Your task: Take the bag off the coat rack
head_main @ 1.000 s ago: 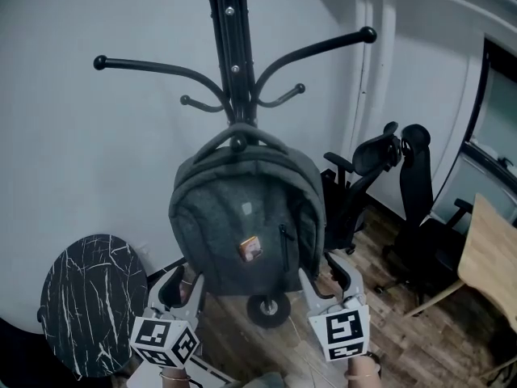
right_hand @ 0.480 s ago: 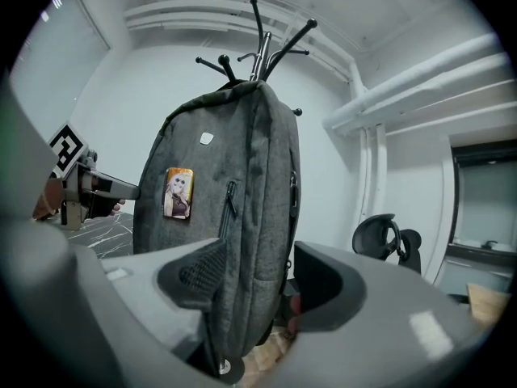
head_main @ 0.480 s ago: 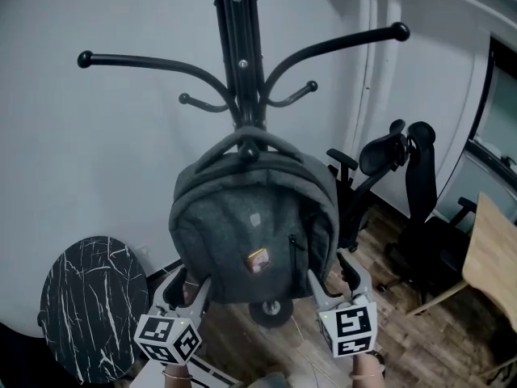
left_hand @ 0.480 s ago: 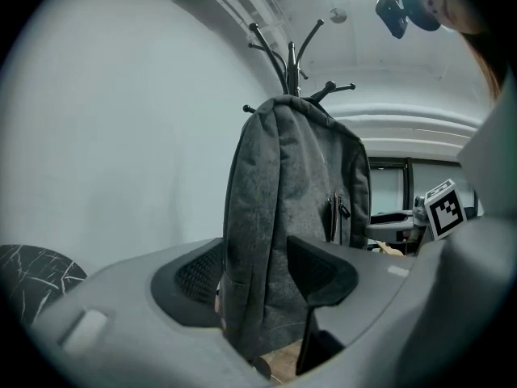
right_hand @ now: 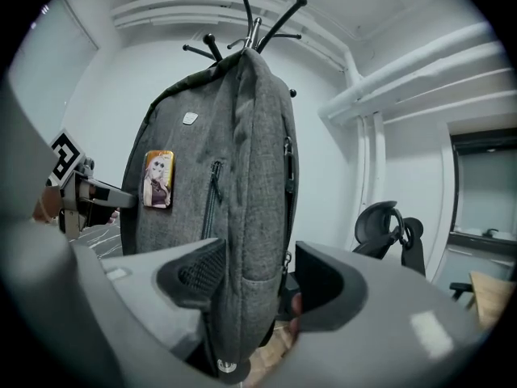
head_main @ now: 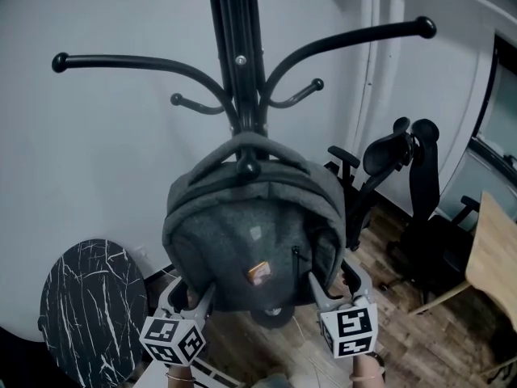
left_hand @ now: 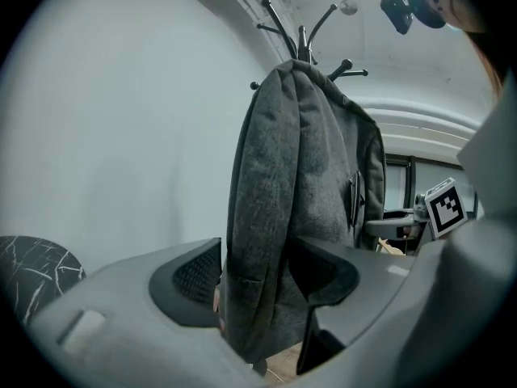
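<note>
Left tongs (head_main: 190, 289) and right tongs (head_main: 334, 281) are both up at the bottom of the bag (head_main: 242, 233), one at each lower corner. Their jaws have just been opening and now stand spread wide. In the left gripper view and the right gripper view alike, the grey side edge of the bag runs down between the jaws, but the pads are not pinching it. On the right pair there is an open gap between the fabric and the pad on that view's right. The bag hangs on the coat rack (head_main: 238, 55), its top handle (head_main: 242, 142) looped over a low hook on the black pole, with the body hanging in front of the pole. It is a dark grey backpack with a small picture badge (head_main: 259, 272) on its front. Behind it is a plain white wall (head_main: 105, 160). A small round counter (head_main: 89, 305) with a black marbled top stands low to the left, and black office chairs (head_main: 404, 176) sit on the wooden floor (head_main: 420, 338) to the right
</note>
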Motion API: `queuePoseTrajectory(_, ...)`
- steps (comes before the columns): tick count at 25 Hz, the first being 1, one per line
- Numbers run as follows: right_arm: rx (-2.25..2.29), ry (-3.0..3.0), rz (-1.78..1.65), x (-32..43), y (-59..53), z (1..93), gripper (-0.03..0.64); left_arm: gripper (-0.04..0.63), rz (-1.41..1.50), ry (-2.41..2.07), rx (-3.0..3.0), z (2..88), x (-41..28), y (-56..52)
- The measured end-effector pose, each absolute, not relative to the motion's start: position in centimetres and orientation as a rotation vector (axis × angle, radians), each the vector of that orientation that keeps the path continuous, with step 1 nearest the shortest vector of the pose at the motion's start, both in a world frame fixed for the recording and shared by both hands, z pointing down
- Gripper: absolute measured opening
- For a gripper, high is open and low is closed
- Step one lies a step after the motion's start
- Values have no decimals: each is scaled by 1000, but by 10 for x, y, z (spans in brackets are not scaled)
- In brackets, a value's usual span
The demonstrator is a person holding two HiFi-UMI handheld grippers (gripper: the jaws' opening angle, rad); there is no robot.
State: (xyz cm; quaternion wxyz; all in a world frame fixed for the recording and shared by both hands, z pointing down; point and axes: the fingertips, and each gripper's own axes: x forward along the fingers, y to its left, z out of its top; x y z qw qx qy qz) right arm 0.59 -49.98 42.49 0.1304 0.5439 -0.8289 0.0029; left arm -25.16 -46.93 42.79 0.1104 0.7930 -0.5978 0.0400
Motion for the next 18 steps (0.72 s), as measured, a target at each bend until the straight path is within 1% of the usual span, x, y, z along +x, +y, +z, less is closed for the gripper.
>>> queuePoseTrajectory(7, 1582, -2459, 71, 5, -507, 429, 260, 245, 132, -1780, 2329, 431, -251, -476)
queuePoseTrajectory(8, 1580, -2462, 70, 5, -507, 429, 247, 240, 146, -1785, 2332, 431, -252, -476)
queuePoseTrajectory(9, 1579, -2463, 64, 4, -507, 429, 242, 219, 160, -1793, 2333, 431, -252, -477)
queuePoseTrajectory(18, 1614, -2452, -9, 2, -500, 427, 169, 149, 156, -1851, 2320, 429, -247, -474)
